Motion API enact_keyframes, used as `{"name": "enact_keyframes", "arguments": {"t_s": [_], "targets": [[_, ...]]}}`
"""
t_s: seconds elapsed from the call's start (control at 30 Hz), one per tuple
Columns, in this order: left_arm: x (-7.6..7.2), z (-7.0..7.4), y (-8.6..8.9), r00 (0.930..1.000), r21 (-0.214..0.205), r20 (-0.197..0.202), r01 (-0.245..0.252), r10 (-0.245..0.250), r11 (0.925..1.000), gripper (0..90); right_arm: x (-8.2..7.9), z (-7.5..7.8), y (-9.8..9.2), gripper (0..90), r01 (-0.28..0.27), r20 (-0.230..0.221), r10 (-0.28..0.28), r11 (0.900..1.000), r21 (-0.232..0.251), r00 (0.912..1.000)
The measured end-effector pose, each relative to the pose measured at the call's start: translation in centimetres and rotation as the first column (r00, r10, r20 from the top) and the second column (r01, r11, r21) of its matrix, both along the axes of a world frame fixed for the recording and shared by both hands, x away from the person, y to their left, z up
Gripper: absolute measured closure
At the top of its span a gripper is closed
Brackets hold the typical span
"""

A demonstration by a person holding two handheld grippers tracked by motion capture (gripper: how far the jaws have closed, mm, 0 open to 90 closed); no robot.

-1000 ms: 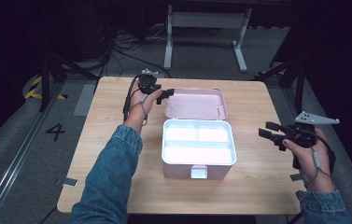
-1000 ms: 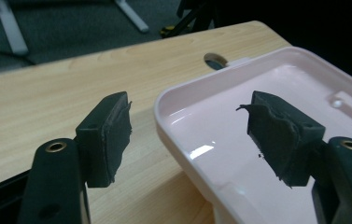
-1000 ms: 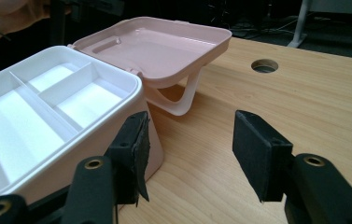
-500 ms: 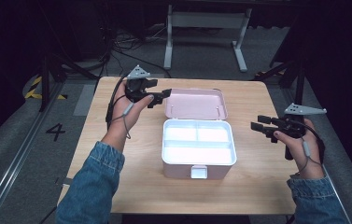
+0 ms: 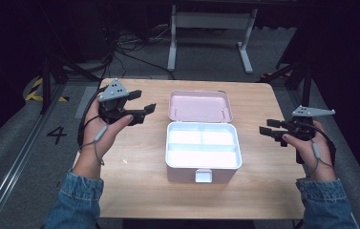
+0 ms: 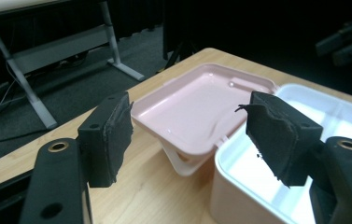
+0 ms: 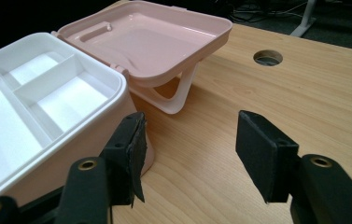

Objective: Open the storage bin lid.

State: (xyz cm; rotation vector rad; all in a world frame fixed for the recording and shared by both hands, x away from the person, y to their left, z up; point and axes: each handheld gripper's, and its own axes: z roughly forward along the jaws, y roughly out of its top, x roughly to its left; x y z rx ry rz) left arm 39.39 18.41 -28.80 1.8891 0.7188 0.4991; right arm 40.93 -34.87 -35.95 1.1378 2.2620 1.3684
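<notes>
A pink box (image 5: 203, 151) stands in the middle of the wooden table, with its white divided tray (image 5: 201, 145) showing. Its pink lid (image 5: 200, 105) is swung back and lies open behind it, resting on the handle (image 7: 176, 100). My left gripper (image 5: 144, 110) hovers left of the lid, jaws pointing right, open and holding nothing. In the left gripper view the lid (image 6: 197, 107) lies beyond the open gripper (image 6: 187, 135). My right gripper (image 5: 266, 126) is held right of the box, pointing left. Its jaws have just been opening, with nothing between them, and the gripper (image 7: 190, 154) faces the box's corner (image 7: 131, 102).
The table (image 5: 134, 191) has bare wood on both sides of the box and a round cable hole (image 7: 267, 57) near its far edge. A white desk frame (image 5: 211, 21) and cables stand on the dark floor behind. The right gripper (image 6: 346, 42) shows far off in the left gripper view.
The left hand has drawn away from the lid, moving left, toward the person and upward. The right gripper's jaws stand wider apart. The lid stays open.
</notes>
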Motion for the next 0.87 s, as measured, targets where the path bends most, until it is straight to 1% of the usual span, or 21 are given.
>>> {"name": "enact_keyframes", "arguments": {"t_s": [0.1, 0.17, 0.23, 0.27, 0.3, 0.33, 0.37, 0.4, 0.43, 0.47, 0.5, 0.53, 0.6, 0.63, 0.67, 0.73, 0.83, 0.87], "targets": [[-1.3, -0.8, 0.6, 0.9998, 0.031, -0.011, 0.015, -0.015, 0.9994, 32.0, -0.1, -0.1, -0.1, 43.8, 0.0, -0.001, 0.0, 0.9999, -0.01, 1.0], [-2.1, -1.6, 1.0, 0.9995, 0.063, -0.024, 0.021, -0.02, 0.9978, 31.9, -0.2, -0.1, -0.2, 43.7, 0.006, -0.006, -0.006, 0.9999, -0.013, 1.0], [-2.8, -2.4, 1.6, 0.9983, 0.07, -0.052, 0.031, -0.027, 0.9971, 31.8, -0.2, -0.2, -0.3, 43.7, 0.009, -0.005, -0.009, 0.9998, -0.02, 0.9999], [-2.8, -2.4, 1.6, 0.9983, 0.07, -0.052, 0.031, -0.027, 0.9971, 31.7, -0.2, -0.2, -0.3, 43.7, 0.009, -0.005, -0.009, 0.9998, -0.02, 0.9999], [-3.3, -3.2, 2.3, 0.9958, 0.064, -0.087, 0.033, -0.028, 0.9974, 31.7, -0.3, -0.3, -0.4, 43.6, 0.012, -0.01, -0.012, 0.9997, -0.023, 0.9999], [-3.3, -3.6, 2.7, 0.993, 0.06, -0.117, 0.02, -0.013, 0.998, 32.0, -0.4, -0.3, -0.4, 43.5, 0.014, -0.011, -0.014, 0.9996, -0.024, 0.9998], [-3.2, -3.9, 3.1, 0.9891, 0.077, -0.146, -0.004, 0.015, 0.997, 32.1, -0.4, -0.3, -0.5, 43.5, 0.015, -0.012, -0.016, 0.9995, -0.028, 0.9998], [-3.2, -3.9, 3.1, 0.9891, 0.077, -0.146, -0.004, 0.015, 0.997, 32.1, -0.4, -0.3, -0.5, 43.5, 0.015, -0.012, -0.016, 0.9995, -0.028, 0.9998], [-3.1, -4.1, 3.3, 0.9882, 0.08, -0.15, -0.019, 0.031, 0.9966, 32.1, -0.4, -0.3, -0.5, 43.5, 0.019, -0.01, -0.02, 0.9992, -0.034, 0.9998], [-3.1, -4.4, 3.6, 0.9848, 0.067, -0.162, -0.051, 0.062, 0.9964, 32.1, -0.4, -0.3, -0.6, 43.4, 0.022, -0.011, -0.023, 0.9991, -0.036, 0.9997], [-2.9, -4.9, 4.0, 0.9782, 0.044, -0.173, -0.109, 0.115, 0.9931, 32.1, -0.5, -0.4, -0.5, 43.4, 0.025, -0.01, -0.026, 0.9988, -0.041, 0.9996], [-2.7, -5.3, 4.2, 0.9708, 0.052, -0.188, -0.141, 0.149, 0.9886, 32.1, -0.5, -0.4, -0.5, 43.3, 0.029, -0.007, -0.03, 0.998, -0.056, 0.9995], [-2.5, -6.0, 4.4, 0.9588, 0.095, -0.196, -0.19, 0.206, 0.9771, 32.2, -0.6, -0.5, -0.4, 43.2, 0.038, -0.006, -0.039, 0.9964, -0.075, 0.9992], [-2.3, -6.3, 4.4, 0.9548, 0.113, -0.2, -0.201, 0.22, 0.9731, 32.4, -0.6, -0.5, -0.4, 43.2, 0.041, -0.004, -0.041, 0.9956, -0.085, 0.9991], [-2.3, -6.6, 4.5, 0.9497, 0.117, -0.219, -0.202, 0.223, 0.9725, 32.4, -0.7, -0.5, -0.4, 43.2, 0.041, -0.006, -0.042, 0.9953, -0.087, 0.9991], [-2.1, -7.0, 4.6, 0.9497, 0.11, -0.239, -0.181, 0.203, 0.9773, 32.3, -0.7, -0.6, -0.3, 42.9, 0.037, -0.009, -0.038, 0.9956, -0.086, 0.9992], [-2.1, -7.2, 4.7, 0.948, 0.122, -0.25, -0.171, 0.197, 0.9776, 31.8, -0.7, -0.7, -0.4, 42.6, 0.039, -0.009, -0.04, 0.9956, -0.085, 0.9992], [-2.1, -7.3, 4.8, 0.9456, 0.129, -0.257, -0.17, 0.199, 0.9769, 31.3, -0.6, -0.7, -0.4, 42.6, 0.041, -0.01, -0.042, 0.9958, -0.082, 0.9991]]}}
